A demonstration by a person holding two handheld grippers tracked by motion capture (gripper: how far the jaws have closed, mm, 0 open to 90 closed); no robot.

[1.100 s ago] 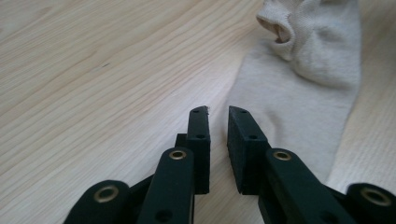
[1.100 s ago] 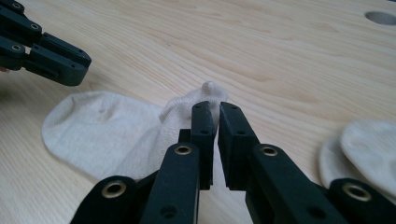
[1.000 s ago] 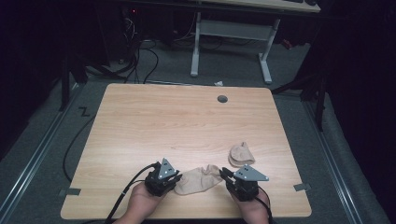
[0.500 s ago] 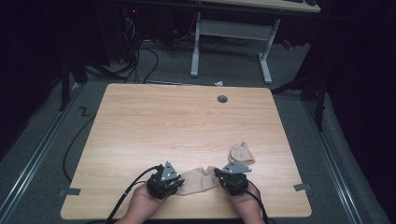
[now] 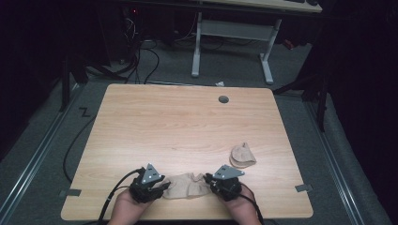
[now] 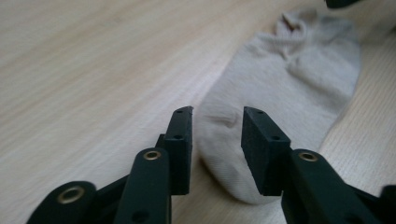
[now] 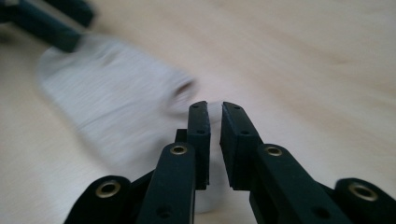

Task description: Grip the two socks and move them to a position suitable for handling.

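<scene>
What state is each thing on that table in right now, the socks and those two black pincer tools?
Flat sock: lying stretched out on the table between both grippers.
Second sock: folded, lying apart, untouched.
Left gripper: jaws just been opening, apart over the sock's toe end, not pressing it.
Right gripper: jaws nearly together at the sock's other end; grip unclear.

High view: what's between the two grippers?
In the high view, a flat beige sock spans the gap between left gripper and right gripper.
</scene>
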